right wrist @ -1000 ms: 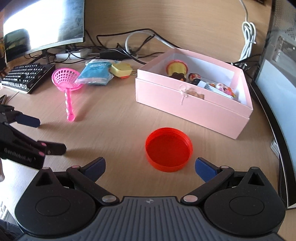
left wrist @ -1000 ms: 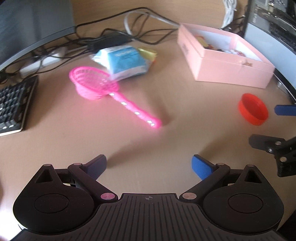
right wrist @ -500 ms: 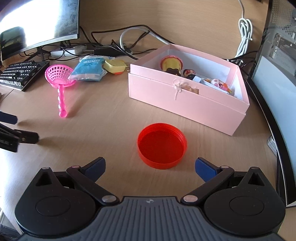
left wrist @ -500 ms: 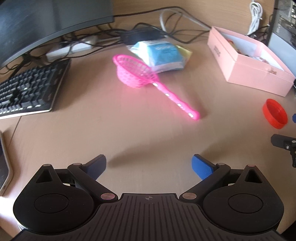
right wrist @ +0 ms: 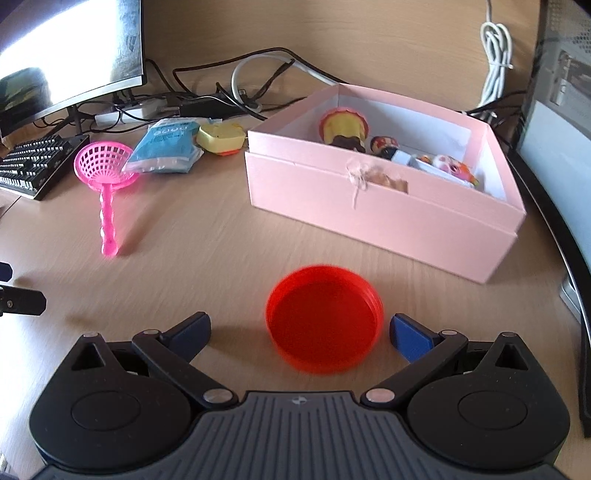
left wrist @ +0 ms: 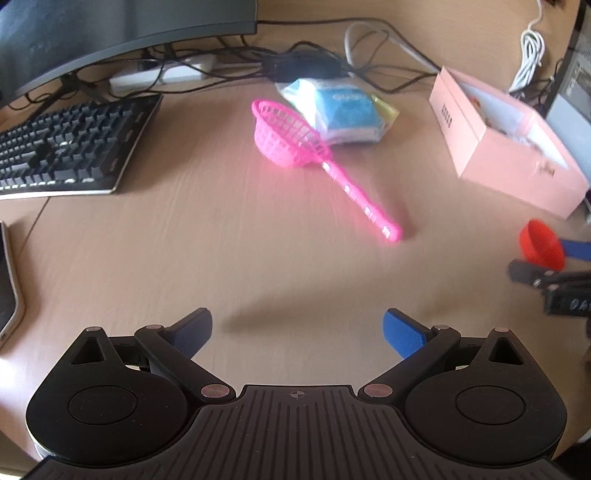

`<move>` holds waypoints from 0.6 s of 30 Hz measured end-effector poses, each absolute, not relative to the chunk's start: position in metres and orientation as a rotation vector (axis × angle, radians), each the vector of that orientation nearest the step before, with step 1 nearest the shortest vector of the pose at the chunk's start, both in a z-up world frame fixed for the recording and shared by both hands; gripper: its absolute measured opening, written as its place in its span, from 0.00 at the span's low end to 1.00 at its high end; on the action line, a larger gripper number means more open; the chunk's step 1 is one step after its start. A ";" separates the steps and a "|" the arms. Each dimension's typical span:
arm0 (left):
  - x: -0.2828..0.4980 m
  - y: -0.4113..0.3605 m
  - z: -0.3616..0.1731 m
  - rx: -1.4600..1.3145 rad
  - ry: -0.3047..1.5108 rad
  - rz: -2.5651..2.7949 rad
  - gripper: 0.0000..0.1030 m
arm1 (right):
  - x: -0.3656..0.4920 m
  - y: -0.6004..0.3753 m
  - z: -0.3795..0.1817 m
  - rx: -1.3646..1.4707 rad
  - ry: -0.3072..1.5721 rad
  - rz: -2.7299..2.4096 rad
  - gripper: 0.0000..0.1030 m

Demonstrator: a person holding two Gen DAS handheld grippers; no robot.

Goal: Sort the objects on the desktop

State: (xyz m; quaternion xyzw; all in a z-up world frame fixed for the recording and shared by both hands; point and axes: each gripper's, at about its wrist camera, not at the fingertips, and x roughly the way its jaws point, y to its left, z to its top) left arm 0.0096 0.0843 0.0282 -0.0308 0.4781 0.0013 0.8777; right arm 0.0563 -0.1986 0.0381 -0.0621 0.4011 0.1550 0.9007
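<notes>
A red round lid [right wrist: 324, 319] lies on the wooden desk between the wide-spread fingers of my right gripper [right wrist: 300, 329], nearer the right one; the gripper is open and I cannot tell whether it touches the lid. Behind it stands an open pink box [right wrist: 384, 201] holding small toy figures. A pink toy strainer [left wrist: 295, 142] lies mid-desk ahead of my left gripper [left wrist: 298, 330], which is open with nothing between its fingers. The lid [left wrist: 541, 248] and the right gripper's fingers [left wrist: 574, 250] show at the right edge of the left wrist view.
A blue tissue pack [right wrist: 164, 149] and a yellow case [right wrist: 221, 138] lie behind the strainer. A black keyboard [left wrist: 70, 147], a curved monitor [left wrist: 110, 33] and tangled cables [right wrist: 236, 98] line the back left. A computer case [right wrist: 561, 122] stands at the right.
My right gripper has moved forward, so the red lid now sits between its fingers. My left gripper has drifted left and back, bringing the keyboard and monitor into view.
</notes>
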 end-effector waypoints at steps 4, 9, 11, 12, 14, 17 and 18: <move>0.028 0.076 0.037 -0.101 0.965 0.010 0.99 | 0.059 -0.195 0.043 -0.134 0.817 0.342 0.77; 0.053 0.066 0.042 -0.118 0.943 0.015 0.99 | 0.056 -0.196 0.048 -0.153 0.816 0.378 0.62; 0.064 0.064 0.041 -0.122 0.936 0.026 0.99 | 0.056 -0.198 0.048 -0.154 0.817 0.379 0.62; 0.071 0.064 0.040 -0.128 0.929 0.041 0.99 | 0.056 -0.199 0.048 -0.157 0.816 0.379 0.62; 0.084 0.069 0.039 -0.154 0.913 0.092 0.99 | 0.056 -0.201 0.048 -0.163 0.817 0.380 0.62; 0.105 0.086 0.037 -0.247 0.897 0.174 0.99 | 0.056 -0.203 0.048 -0.168 0.820 0.377 0.62; 0.110 0.091 0.036 -0.271 0.891 0.197 0.98 | 0.056 -0.203 0.048 -0.168 0.820 0.377 0.63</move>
